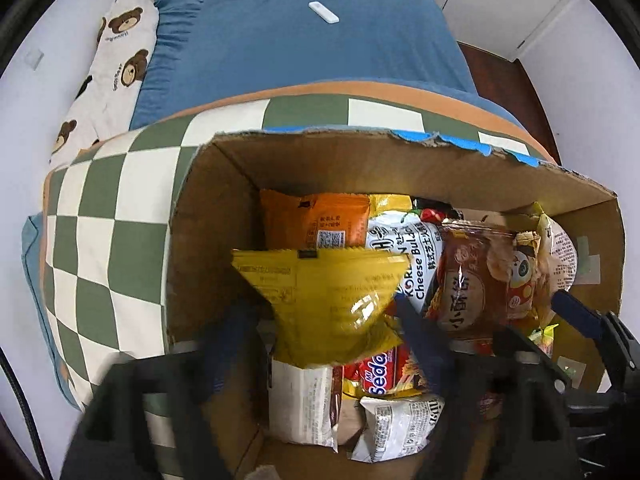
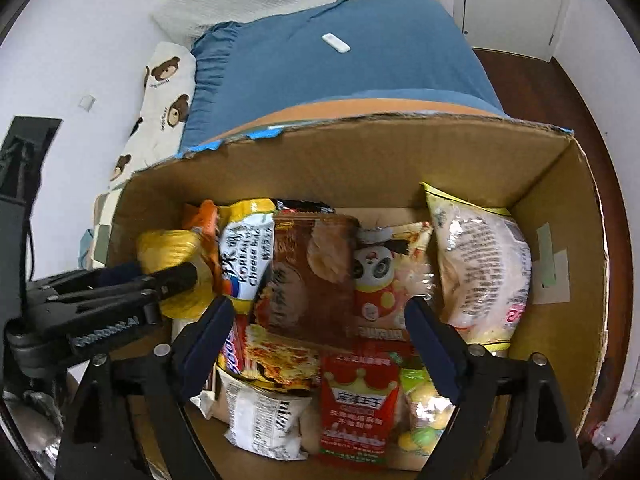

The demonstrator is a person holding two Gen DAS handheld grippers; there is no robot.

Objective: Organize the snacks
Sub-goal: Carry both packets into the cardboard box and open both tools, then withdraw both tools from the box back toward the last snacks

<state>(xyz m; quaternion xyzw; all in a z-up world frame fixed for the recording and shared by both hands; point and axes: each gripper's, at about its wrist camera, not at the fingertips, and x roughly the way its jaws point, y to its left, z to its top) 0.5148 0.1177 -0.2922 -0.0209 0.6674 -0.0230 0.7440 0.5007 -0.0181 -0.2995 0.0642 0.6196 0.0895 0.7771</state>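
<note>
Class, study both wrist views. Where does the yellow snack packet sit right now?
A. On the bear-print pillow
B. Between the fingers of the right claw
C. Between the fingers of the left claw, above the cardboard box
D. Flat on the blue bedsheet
C: the yellow snack packet sits between the left claw fingers, over the snacks in the cardboard box.

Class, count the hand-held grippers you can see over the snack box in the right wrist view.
2. The right hand-held gripper spans the box's middle; the left hand-held gripper reaches in from the left edge, beside the yellow packet.
</note>
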